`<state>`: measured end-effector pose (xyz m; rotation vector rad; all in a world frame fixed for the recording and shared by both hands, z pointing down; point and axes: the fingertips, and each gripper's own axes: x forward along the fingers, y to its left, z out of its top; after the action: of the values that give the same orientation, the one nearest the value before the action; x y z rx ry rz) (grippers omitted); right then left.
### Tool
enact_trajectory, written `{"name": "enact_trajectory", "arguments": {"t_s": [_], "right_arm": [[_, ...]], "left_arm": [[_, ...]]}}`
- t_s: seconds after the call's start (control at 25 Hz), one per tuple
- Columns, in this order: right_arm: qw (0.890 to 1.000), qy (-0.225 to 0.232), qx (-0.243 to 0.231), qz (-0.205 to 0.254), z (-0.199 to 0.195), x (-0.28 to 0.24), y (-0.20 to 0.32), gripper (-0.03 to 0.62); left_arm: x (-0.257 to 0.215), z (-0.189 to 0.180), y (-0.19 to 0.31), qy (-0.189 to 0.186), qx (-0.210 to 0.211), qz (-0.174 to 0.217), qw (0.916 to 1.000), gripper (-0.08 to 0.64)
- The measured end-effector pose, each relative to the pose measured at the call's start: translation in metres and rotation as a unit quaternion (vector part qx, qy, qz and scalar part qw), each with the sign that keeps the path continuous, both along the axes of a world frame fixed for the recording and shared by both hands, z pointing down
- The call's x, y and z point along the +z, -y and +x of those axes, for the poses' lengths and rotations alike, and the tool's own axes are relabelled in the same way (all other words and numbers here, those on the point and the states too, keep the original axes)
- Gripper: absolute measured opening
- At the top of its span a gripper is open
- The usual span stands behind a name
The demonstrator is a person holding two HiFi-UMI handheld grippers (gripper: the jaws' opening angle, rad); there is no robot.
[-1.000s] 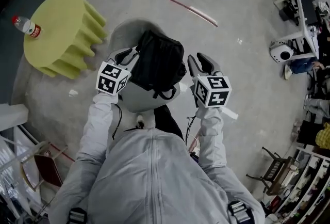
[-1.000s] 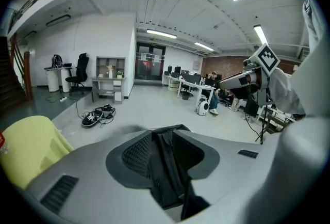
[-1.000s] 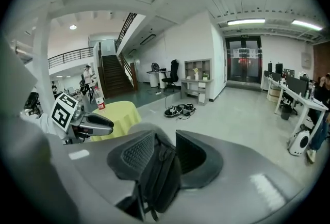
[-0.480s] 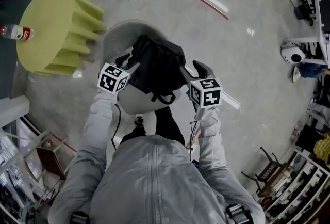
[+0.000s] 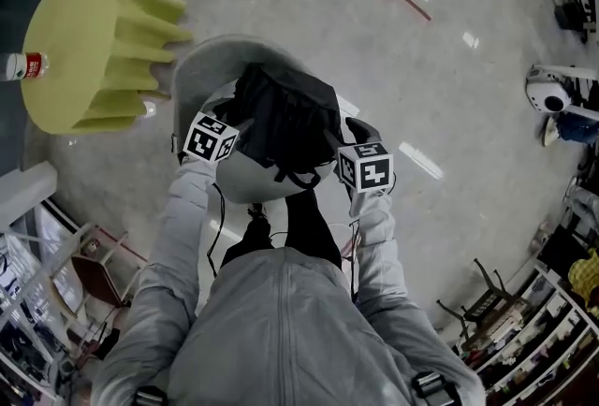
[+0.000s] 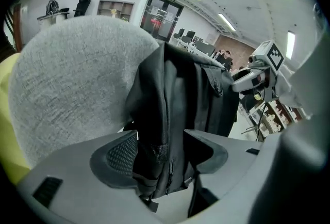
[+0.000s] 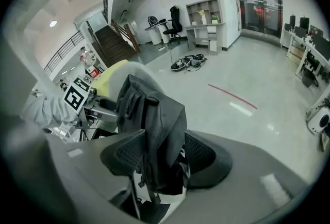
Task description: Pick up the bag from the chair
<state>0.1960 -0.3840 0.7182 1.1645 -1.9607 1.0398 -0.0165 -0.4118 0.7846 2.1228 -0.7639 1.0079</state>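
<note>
The left gripper and right gripper have closed in on the black bag, which sits mid-frame on the grey chair. Each claw pinches bag fabric between its pads, one from either side.

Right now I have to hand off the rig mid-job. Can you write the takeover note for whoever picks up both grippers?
Left gripper: jaws closed on the left side of the bag.
Right gripper: jaws closed on its right side.
Bag: upright over the grey chair, near the backrest, between the two grippers.
Done: both grips look set.
To do: raise both grippers together until the bag clears the chair. Whether it has left the seat cannot be told.
</note>
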Motion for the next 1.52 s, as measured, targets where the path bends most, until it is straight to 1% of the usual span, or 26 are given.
{"name": "enact_trajectory", "arguments": {"t_s": [0.08, 0.24, 0.28, 0.36, 0.4, 0.44, 0.52, 0.64, 0.76, 0.84, 0.96, 1.08, 1.2, 1.28, 1.4, 1.52], "right_arm": [[1.0, 0.013, 0.005, -0.013, -0.002, 0.012, -0.001, 0.245], [0.999, 0.034, 0.005, -0.031, -0.006, 0.031, 0.0, 0.243], [0.999, 0.037, 0.004, -0.033, -0.007, 0.034, 0.002, 0.229], [0.999, 0.04, 0.006, -0.029, -0.011, 0.037, 0.005, 0.147], [0.999, 0.039, 0.008, -0.025, -0.013, 0.036, 0.006, 0.102], [0.999, 0.035, 0.009, -0.02, -0.015, 0.036, 0.006, 0.074], [1.0, 0.025, 0.011, -0.015, -0.018, 0.036, 0.005, 0.06], [1.0, 0.021, 0.011, -0.016, -0.02, 0.033, -0.001, 0.051], [1.0, 0.023, 0.012, -0.017, -0.022, 0.024, -0.012, 0.047], [0.999, 0.024, 0.015, -0.018, -0.027, 0.018, -0.023, 0.046], [1.0, 0.023, 0.018, -0.009, -0.035, 0.01, -0.038, 0.044], [1.0, 0.019, 0.014, 0.01, -0.039, -0.001, -0.048, 0.044], [0.999, 0.012, 0.006, 0.029, -0.046, -0.019, -0.066, 0.044], [0.999, 0.008, 0.004, 0.047, -0.051, -0.039, -0.077, 0.044], [0.997, -0.002, 0.0, 0.082, -0.05, -0.075, -0.087, 0.044], [0.992, -0.013, -0.005, 0.125, -0.045, -0.113, -0.093, 0.044]], "left_arm": [[0.012, 0.002, -0.003, 0.005, 0.002, -0.012, 0.9999, 0.264], [0.031, 0.004, -0.001, 0.018, -0.02, -0.019, 0.9995, 0.262], [0.033, 0.005, 0.001, 0.018, -0.024, -0.018, 0.9994, 0.258], [0.034, 0.009, 0.003, 0.012, -0.025, -0.016, 0.9995, 0.227], [0.033, 0.011, 0.002, 0.008, -0.024, -0.014, 0.9996, 0.198], [0.033, 0.014, 0.001, 0.006, -0.022, -0.012, 0.9997, 0.167], [0.033, 0.016, -0.001, 0.004, -0.024, -0.006, 0.9997, 0.135], [0.031, 0.015, -0.006, -0.005, -0.037, -0.004, 0.9993, 0.109], [0.019, 0.009, -0.014, -0.037, -0.077, -0.024, 0.9961, 0.075], [0.011, 0.003, -0.025, -0.047, -0.089, -0.028, 0.9945, 0.066], [0.003, -0.004, -0.043, -0.047, -0.082, -0.014, 0.9954, 0.051], [-0.006, -0.007, -0.053, -0.053, -0.075, 0.009, 0.9958, 0.044], [-0.019, -0.015, -0.073, -0.057, -0.074, 0.024, 0.9953, 0.041], [-0.035, -0.02, -0.086, -0.068, -0.081, 0.038, 0.9936, 0.04], [-0.069, -0.02, -0.101, -0.095, -0.091, 0.062, 0.9894, 0.038], [-0.11, -0.017, -0.11, -0.115, -0.09, 0.1, 0.9843, 0.038]]}}
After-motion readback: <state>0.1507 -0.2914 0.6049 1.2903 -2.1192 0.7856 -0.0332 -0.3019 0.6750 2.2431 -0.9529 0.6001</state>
